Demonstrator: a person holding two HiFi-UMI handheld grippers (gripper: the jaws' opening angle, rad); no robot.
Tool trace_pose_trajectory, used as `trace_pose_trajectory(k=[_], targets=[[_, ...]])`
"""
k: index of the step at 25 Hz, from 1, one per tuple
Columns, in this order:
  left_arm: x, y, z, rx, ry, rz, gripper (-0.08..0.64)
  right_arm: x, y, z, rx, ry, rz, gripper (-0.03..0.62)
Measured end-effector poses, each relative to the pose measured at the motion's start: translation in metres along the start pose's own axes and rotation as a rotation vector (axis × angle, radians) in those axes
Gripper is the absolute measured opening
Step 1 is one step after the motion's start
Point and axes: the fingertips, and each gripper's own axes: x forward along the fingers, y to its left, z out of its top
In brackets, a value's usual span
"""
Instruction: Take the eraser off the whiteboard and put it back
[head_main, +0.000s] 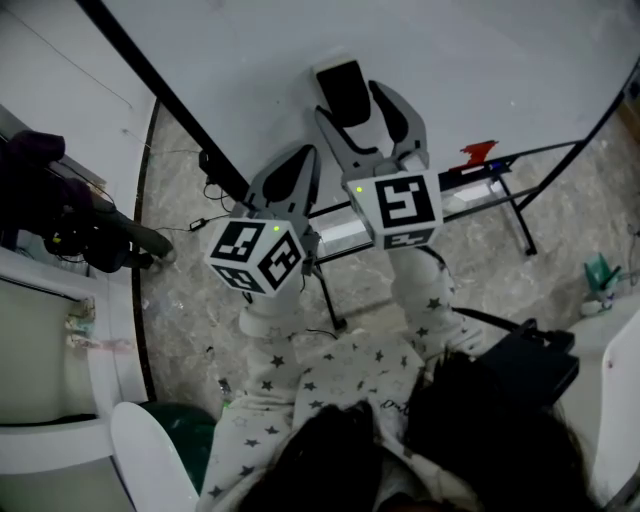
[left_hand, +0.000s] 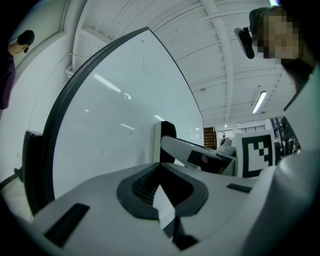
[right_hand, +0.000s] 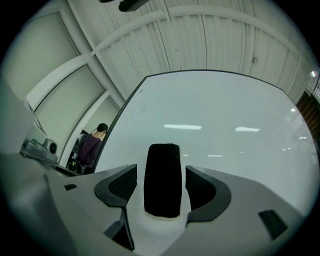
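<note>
Head view: the whiteboard (head_main: 480, 70) fills the top of the picture. Its black frame runs slantwise down from the upper left, and its lower ledge (head_main: 478, 186) crosses behind the right gripper (head_main: 356, 104). The eraser (head_main: 343, 88) sits on the board face, well in from both edges, with bare white board above it and to the right. Its long axis runs up the picture, leaning slightly left. The left gripper (head_main: 296, 168) is just beside the frame, below and left of the eraser.

Left gripper view: the left gripper's jaws are together with nothing between them. The frame curves up the left side, and the open board stretches ahead. The eraser stands on end against the board, its dark side facing away from the board, with one finger of the right gripper just beside it.

Right gripper view: the eraser stands upright in the middle, its dark face toward the camera. The right gripper's jaws are wide apart with the eraser between them, and a gap shows on each side. The board spreads wide above and to the right; its left edge is nearer, with a person (right_hand: 92, 146) beyond it.
</note>
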Motion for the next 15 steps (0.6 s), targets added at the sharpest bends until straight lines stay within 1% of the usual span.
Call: trace_pose_trajectory(k=[3, 4, 5, 6, 7, 12, 13, 15], targets=[[-0.004, 0.002, 0.001, -0.009, -0.008, 0.008, 0.002, -0.011, 0.003, -0.004, -0.001, 0.045, 0.036, 0.307], [-0.004, 0.002, 0.000, -0.014, -0.010, 0.011, 0.002, -0.015, 0.001, -0.005, 0.002, 0.056, 0.042, 0.273], [-0.004, 0.001, -0.001, -0.021, -0.011, 0.013, 0.000, -0.019, -0.001, -0.006, 0.003, 0.067, 0.048, 0.217], [-0.003, 0.001, -0.003, -0.026, -0.012, 0.014, 0.002, -0.022, -0.001, -0.007, 0.004, 0.076, 0.054, 0.194], [-0.003, 0.000, -0.004, -0.030, -0.012, 0.014, 0.000, -0.026, -0.001, -0.007, 0.006, 0.084, 0.061, 0.148], [-0.006, -0.010, -0.005, -0.025, -0.007, -0.011, 0.002, -0.038, 0.010, -0.012, 0.054, 0.122, 0.115, 0.019], [-0.006, -0.012, -0.006, -0.021, -0.004, -0.017, 0.002, -0.040, 0.012, -0.014, 0.065, 0.129, 0.126, 0.008], [-0.004, -0.016, -0.006, -0.015, -0.001, -0.030, 0.002, -0.042, 0.015, -0.018, 0.094, 0.142, 0.154, 0.008]])
